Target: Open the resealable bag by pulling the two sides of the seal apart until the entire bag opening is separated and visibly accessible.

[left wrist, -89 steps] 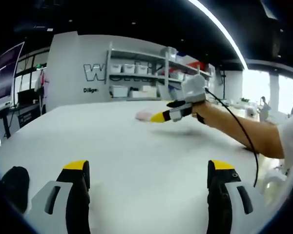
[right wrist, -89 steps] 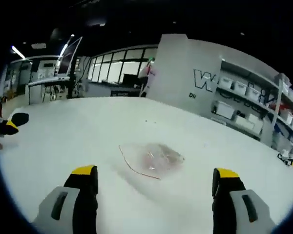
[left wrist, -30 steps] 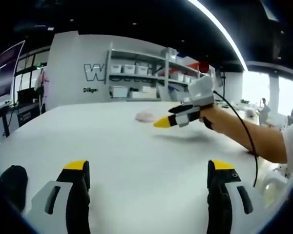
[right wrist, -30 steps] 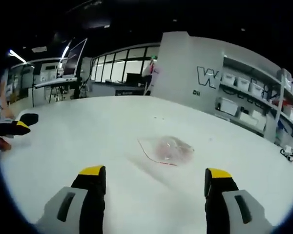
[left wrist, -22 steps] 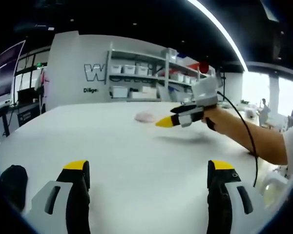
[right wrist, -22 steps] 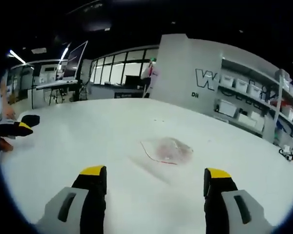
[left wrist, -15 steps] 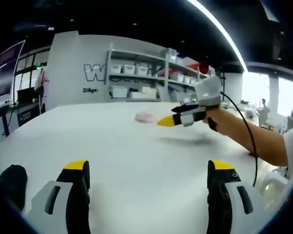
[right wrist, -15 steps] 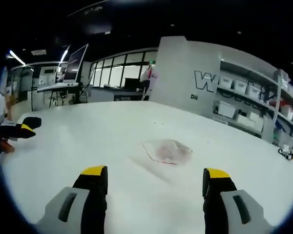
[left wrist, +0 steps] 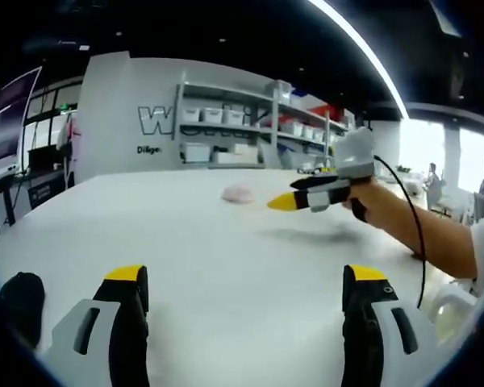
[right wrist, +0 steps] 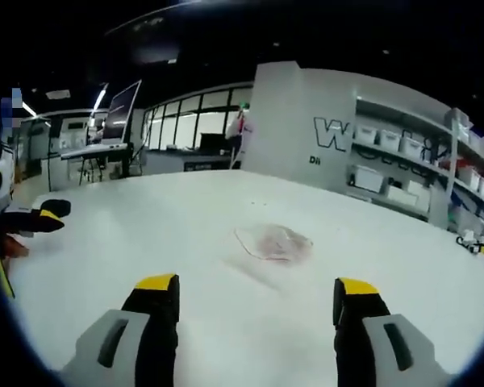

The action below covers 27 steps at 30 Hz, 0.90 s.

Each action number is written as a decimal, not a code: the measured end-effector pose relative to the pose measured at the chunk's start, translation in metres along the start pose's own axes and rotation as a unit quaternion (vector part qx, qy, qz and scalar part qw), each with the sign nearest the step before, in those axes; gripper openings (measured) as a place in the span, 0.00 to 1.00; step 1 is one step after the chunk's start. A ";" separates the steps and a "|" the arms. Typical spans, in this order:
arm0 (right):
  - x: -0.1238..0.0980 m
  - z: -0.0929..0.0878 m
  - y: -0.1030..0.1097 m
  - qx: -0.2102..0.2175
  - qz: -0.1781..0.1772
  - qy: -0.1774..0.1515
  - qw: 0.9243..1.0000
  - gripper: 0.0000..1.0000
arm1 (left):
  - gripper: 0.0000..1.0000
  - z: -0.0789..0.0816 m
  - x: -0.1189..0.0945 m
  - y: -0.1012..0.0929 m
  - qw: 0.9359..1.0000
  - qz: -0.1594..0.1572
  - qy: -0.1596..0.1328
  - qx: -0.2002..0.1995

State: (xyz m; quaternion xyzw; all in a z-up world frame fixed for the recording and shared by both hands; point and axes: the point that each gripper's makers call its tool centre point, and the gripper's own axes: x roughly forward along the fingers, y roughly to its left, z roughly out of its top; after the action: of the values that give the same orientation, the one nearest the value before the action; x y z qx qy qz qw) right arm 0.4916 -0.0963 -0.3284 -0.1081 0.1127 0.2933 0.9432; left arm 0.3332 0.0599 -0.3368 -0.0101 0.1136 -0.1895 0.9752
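Right tool hovering spread wide, gripping nothing, low centre of right gripper view; also showing at right of centre in left gripper view, pointing left. Left tool likewise spread, empty, at bottom centre. Resealable bag lying flat on white worktop, just above centre, untouched, seal seemingly closed. Judging best approach: lowering both tools to seal edge, pinching opposite lips separately, pulling apart evenly along whole opening.
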 end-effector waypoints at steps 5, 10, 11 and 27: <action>-0.001 0.002 -0.001 0.004 -0.002 -0.004 1.000 0.78 | 0.99 0.000 0.000 0.001 1.000 0.000 0.001 0.000; -0.010 0.002 0.000 0.009 -0.005 -0.011 1.000 0.78 | 0.99 0.000 0.000 0.000 1.000 0.000 0.001 0.000; -0.011 0.002 0.000 0.009 -0.006 -0.013 1.000 0.78 | 0.99 0.000 -0.001 0.000 1.000 0.000 0.001 0.001; -0.025 0.007 -0.010 0.025 -0.022 -0.031 0.999 0.78 | 0.99 0.002 -0.001 0.001 1.000 0.005 -0.001 0.000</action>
State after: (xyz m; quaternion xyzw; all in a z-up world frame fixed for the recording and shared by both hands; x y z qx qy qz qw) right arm 0.4782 -0.1156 -0.3131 -0.0774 0.0881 0.2730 0.9548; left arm 0.3327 0.0614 -0.3348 -0.0100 0.1126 -0.1842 0.9764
